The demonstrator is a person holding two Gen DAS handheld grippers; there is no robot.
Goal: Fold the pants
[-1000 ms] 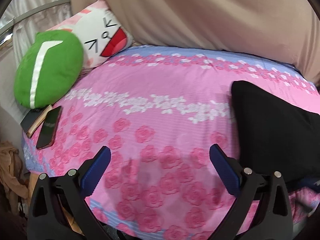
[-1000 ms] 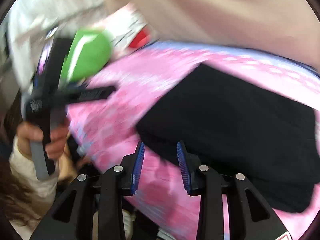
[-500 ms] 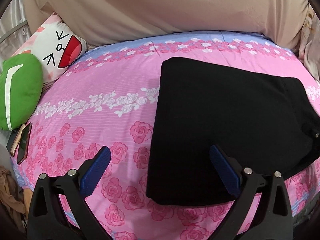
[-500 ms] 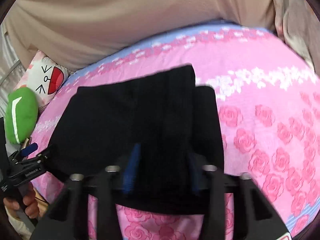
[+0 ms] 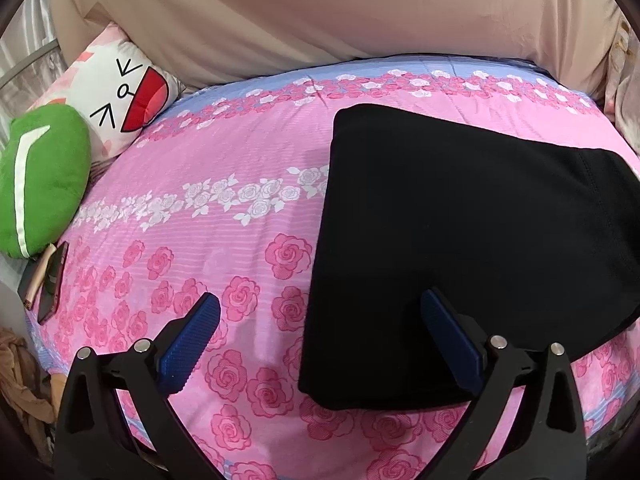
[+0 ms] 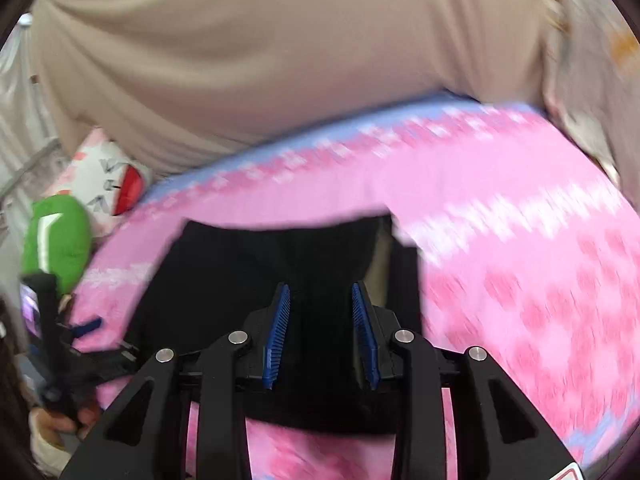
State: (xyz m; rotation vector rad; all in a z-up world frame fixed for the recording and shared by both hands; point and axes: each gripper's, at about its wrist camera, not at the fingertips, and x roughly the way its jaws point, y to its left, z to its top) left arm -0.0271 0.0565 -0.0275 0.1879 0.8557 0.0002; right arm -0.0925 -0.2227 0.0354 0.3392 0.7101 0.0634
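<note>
Black pants [image 5: 460,240] lie folded in a flat rectangle on the right side of a pink rose-print bed [image 5: 224,168]. My left gripper [image 5: 320,340] is wide open and empty, hovering above the near left edge of the pants. In the blurred right wrist view, my right gripper [image 6: 322,332] is partly open and empty above the pants [image 6: 256,272], near their front edge. The left gripper [image 6: 92,326] shows at the left of that view.
A green cushion [image 5: 40,176] and a white cartoon-face pillow [image 5: 120,96] sit at the bed's left end. A phone [image 5: 52,284] lies on the left edge of the bed. A beige cloth [image 5: 320,12] hangs behind the bed.
The left gripper has swung right, bringing the pants into view, then eased back slightly. The right gripper has swung round to face the pants from the front, its jaws somewhat wider.
</note>
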